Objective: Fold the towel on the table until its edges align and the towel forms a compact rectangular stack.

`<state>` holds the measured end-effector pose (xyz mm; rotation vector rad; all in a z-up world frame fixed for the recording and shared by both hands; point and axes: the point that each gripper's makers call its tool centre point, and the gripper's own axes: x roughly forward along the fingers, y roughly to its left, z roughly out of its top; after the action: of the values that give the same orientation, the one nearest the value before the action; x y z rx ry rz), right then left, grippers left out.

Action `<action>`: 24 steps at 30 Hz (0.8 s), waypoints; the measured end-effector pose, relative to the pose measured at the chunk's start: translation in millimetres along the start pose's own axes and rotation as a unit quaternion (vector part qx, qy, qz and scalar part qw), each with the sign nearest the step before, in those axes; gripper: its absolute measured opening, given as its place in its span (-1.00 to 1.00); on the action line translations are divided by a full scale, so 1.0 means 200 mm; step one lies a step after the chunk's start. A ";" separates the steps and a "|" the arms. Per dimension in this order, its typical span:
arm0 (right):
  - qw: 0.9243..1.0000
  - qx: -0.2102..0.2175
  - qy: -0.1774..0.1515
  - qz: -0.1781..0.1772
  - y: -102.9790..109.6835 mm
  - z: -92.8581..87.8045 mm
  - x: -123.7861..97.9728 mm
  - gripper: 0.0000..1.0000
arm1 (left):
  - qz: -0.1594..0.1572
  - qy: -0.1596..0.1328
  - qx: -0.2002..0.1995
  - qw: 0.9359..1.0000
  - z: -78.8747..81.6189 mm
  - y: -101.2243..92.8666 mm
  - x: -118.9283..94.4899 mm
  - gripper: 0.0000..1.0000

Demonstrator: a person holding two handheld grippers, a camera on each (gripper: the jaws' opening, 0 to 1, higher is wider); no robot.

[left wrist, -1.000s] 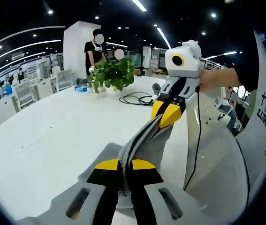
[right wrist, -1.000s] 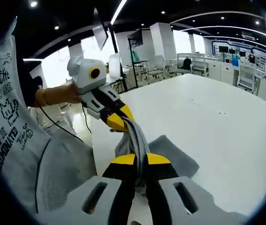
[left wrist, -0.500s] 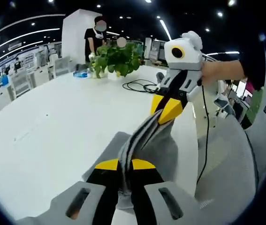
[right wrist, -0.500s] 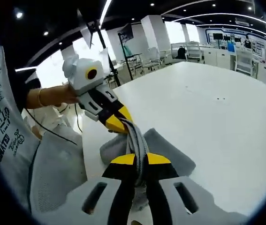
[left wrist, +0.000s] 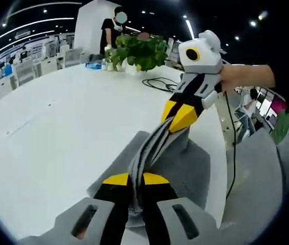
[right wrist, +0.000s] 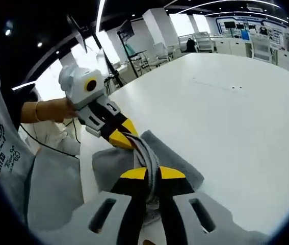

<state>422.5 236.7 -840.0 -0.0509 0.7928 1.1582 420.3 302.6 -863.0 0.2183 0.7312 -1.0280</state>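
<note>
A grey towel (left wrist: 171, 164) hangs bunched between both grippers, its lower part spread on the white table (left wrist: 57, 127). My left gripper (left wrist: 136, 179) is shut on one bunched end of it. In the left gripper view, my right gripper (left wrist: 177, 118) pinches the other end a short way ahead, held by a hand. In the right gripper view, my right gripper (right wrist: 152, 174) is shut on the towel (right wrist: 111, 163), and my left gripper (right wrist: 124, 139) clamps the same taut ridge from the left.
A potted green plant (left wrist: 139, 51), a black cable (left wrist: 157, 84) and a blue item (left wrist: 94, 65) sit at the table's far end, with a person standing behind. The table edge (right wrist: 83, 168) runs close beside the towel. Office chairs and desks stand beyond.
Both grippers have sunk toward the table with the towel still clamped, and more of the cloth now lies flat on the surface. The views have tilted downward.
</note>
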 end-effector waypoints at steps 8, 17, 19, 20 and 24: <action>1.000 0.015 -0.009 -0.008 -0.08 -0.02 0.04 -0.81 | 0.000 0.004 -0.046 0.999 -0.04 0.05 0.05 -0.74; 0.998 0.032 -0.052 -0.015 -0.10 0.06 -0.02 -0.70 | 0.031 0.000 -0.056 0.998 -0.04 0.11 0.01 -0.55; 0.998 0.033 -0.057 -0.018 -0.09 0.07 -0.04 -0.66 | 0.041 -0.008 -0.059 0.997 -0.02 0.13 -0.02 -0.56; 0.998 0.033 -0.059 -0.018 -0.08 0.07 -0.04 -0.65 | 0.046 -0.011 -0.059 0.997 -0.02 0.13 -0.02 -0.56; 0.998 0.021 -0.056 -0.020 -0.05 0.06 -0.04 -0.65 | 0.064 -0.024 -0.065 0.996 0.01 0.17 -0.07 -0.57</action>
<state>435.9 231.1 -829.3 0.0327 0.7135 1.0970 444.8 328.7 -857.1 0.1259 0.7291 -0.8586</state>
